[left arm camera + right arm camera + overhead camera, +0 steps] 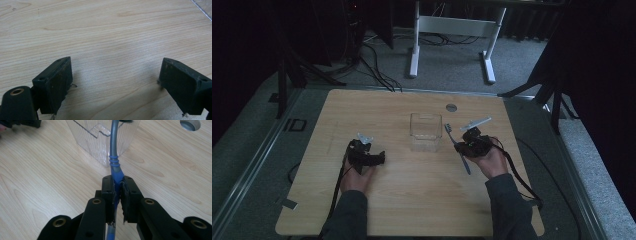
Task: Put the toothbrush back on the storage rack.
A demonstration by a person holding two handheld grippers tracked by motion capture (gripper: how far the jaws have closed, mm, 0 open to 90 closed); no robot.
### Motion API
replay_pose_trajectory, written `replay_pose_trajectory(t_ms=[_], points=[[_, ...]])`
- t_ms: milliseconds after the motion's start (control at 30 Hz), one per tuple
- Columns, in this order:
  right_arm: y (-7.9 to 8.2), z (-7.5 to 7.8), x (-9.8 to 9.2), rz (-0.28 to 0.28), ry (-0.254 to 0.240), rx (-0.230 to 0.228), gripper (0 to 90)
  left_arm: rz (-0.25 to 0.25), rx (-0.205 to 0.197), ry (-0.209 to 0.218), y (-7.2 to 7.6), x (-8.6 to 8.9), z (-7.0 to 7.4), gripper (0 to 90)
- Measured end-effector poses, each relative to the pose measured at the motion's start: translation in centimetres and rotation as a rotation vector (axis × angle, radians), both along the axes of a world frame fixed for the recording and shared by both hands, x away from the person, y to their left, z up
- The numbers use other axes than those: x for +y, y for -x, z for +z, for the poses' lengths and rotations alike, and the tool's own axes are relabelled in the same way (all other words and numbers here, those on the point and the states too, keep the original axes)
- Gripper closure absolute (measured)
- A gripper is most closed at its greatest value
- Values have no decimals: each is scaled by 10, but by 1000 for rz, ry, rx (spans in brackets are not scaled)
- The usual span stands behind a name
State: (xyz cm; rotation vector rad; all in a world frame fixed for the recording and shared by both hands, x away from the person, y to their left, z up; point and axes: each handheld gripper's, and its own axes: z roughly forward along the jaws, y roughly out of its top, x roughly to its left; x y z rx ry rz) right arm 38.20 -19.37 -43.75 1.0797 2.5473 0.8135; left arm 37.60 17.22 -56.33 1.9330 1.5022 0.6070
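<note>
High view: a pale wooden table [412,200] with rounded corners sits in a dim room, grey carpet around it, dark drapes at both sides, and the white legs of another desk [414,45] beyond, with black cables [377,70] trailing over the floor. A round grey grommet [451,107] is set in the tabletop near the far edge. A clear plastic box [426,131] stands at the middle of the table, open at the top.

The right gripper [467,145] is clamped on a toothbrush [460,152] — blue and grey handle pinched between the black jaws, the brush end reaching up just beside the box's right side. In the right gripper view the handle [114,165] runs straight ahead from the closed jaws toward the ribbed clear wall [100,142].

The left gripper [367,157] rests low on the table left of the box, well apart from it. In the left gripper view its jaws stand wide apart over bare wood grain [112,37] — nothing between them.
</note>
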Motion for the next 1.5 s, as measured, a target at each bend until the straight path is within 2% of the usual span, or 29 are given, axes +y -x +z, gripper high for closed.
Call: replay_pose_trajectory(t_ms=[267,600,733,1100,1267,1500], points=[[0,-2,0,-10,-34,-19,814,0,0,-1,0,0,0,118],[0,0,-1,-13,-85,-20,814,-2,1,-2,0,0,0,118],[-1,1,-2,-12,-122,-14,814,-2,1,-2,0,0,0,118],[-2,4,-5,-28,-154,-31,814,-1,0,-1,0,0,0,119],[-3,4,-5,-33,-184,-29,814,0,0,-1,0,0,0,118],[-4,4,-4,-30,-199,-26,814,0,-1,0,0,0,0,118]])
